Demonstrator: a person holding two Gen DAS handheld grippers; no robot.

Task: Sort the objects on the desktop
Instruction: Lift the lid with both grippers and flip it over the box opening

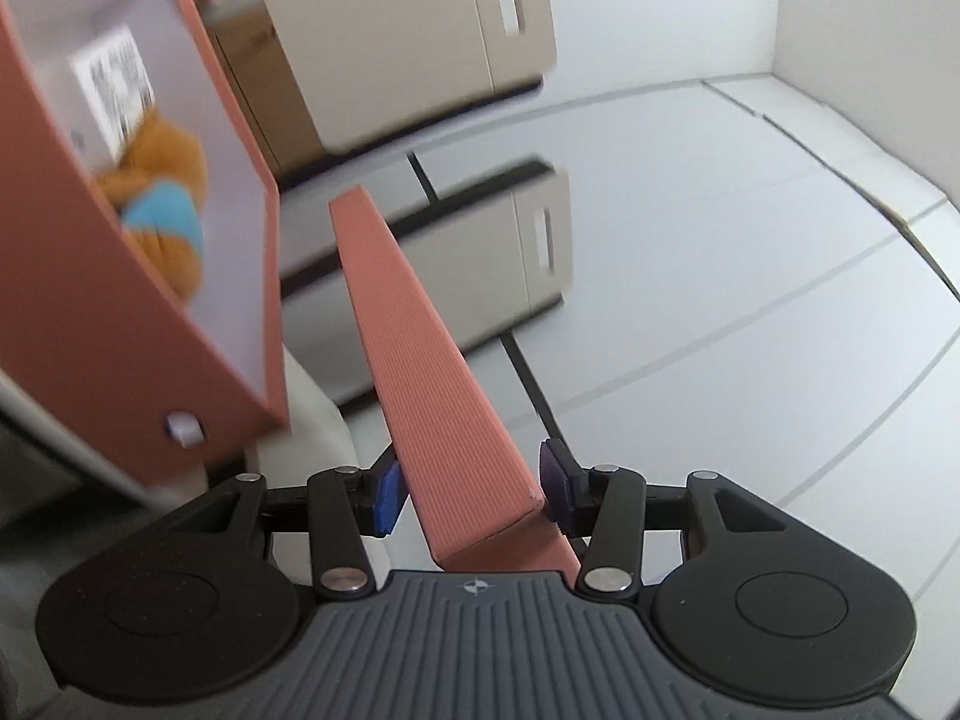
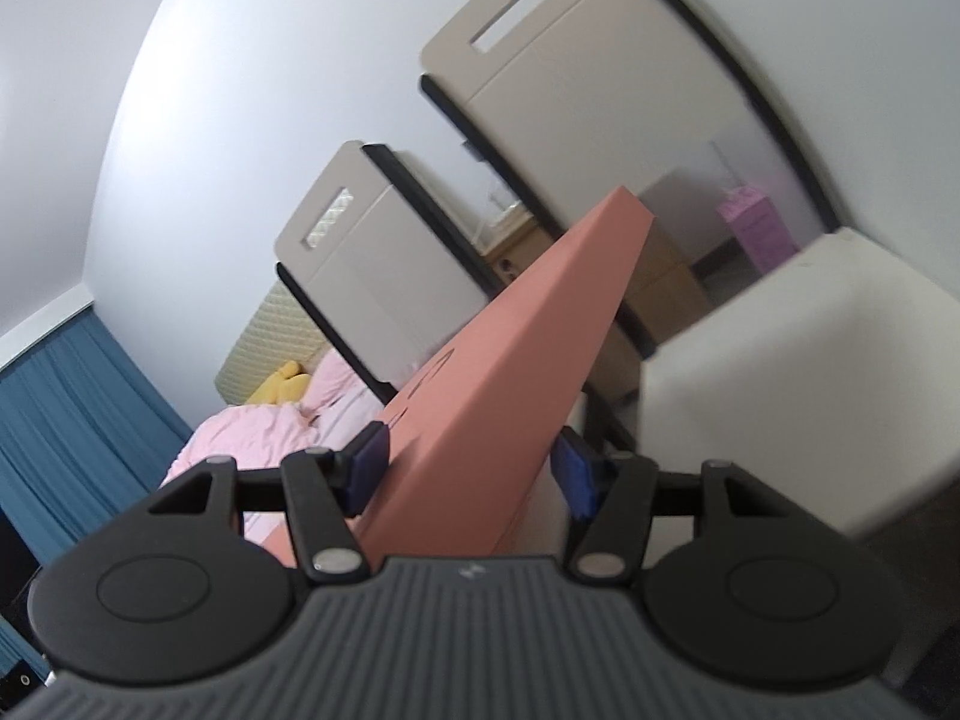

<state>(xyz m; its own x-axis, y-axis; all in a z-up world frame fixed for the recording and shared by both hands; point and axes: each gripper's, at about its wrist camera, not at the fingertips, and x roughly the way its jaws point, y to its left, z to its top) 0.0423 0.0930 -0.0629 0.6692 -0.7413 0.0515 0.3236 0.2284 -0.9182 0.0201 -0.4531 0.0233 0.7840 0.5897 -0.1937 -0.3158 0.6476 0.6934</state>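
The left gripper (image 1: 471, 495), black with blue pads, holds a salmon-pink ribbed cardboard panel (image 1: 414, 348) edge-on between its jaws; the pads (image 1: 387, 495) sit close on either side of the panel's near corner, the jaws narrow and closed on it. The panel runs away from the gripper, narrowing toward its far end. Just left of it and apart from it is a salmon-pink cardboard box with a white inside (image 1: 198, 120), tilted and blurred. Inside the box lie an orange plush toy with a light blue band (image 1: 165, 204) and a white printed label (image 1: 114, 84) on the inner wall. A small white button-like piece (image 1: 185, 427) sits on the box's outer face. Beyond are white floor or wall surfaces and beige cupboard doors with slot handles (image 1: 516, 0).

The right gripper (image 2: 471, 474) likewise has its jaws narrow and shut on a smooth salmon-pink cardboard panel (image 2: 510, 360), which rises away toward the upper right. A blurred white block (image 2: 780, 372) stands just to the right of it. Farther off are a bed with pink bedding (image 2: 264, 426), a yellow cushion (image 2: 279, 387), a blue curtain (image 2: 78, 420), and beige doors against a white wall.
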